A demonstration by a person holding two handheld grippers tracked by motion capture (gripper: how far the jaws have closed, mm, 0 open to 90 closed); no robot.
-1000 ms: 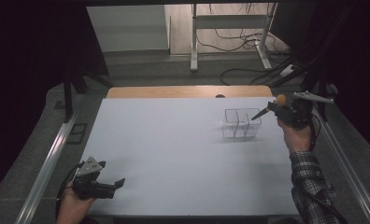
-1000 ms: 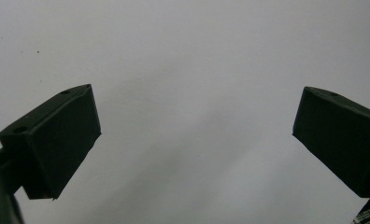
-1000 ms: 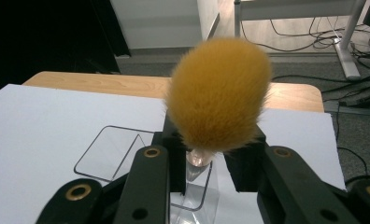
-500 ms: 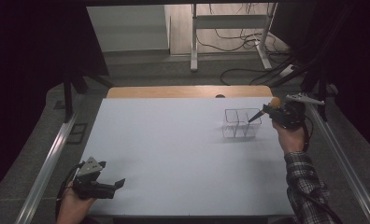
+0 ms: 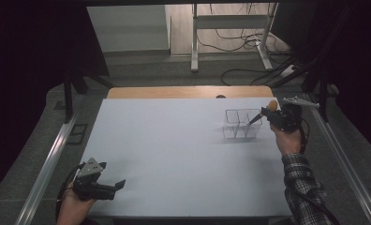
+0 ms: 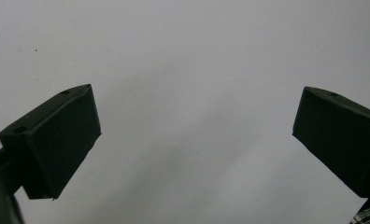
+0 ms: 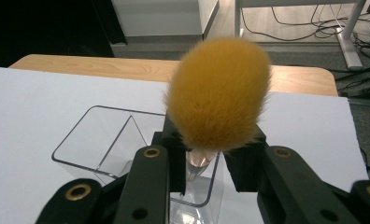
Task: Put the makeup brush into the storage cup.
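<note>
Jaws of the right gripper clamp a makeup brush at its ferrule, handle angled down into the clear divided organizer at frame's upper right, presumably for insertion, while the left gripper rests lower left, jaws apart and empty.

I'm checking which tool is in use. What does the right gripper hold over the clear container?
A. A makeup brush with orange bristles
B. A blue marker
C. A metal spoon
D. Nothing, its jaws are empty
A: in the right gripper view, the right gripper is clamped on the brush, whose fluffy orange bristles stand above the jaws, its handle pointing down toward the clear container.
</note>
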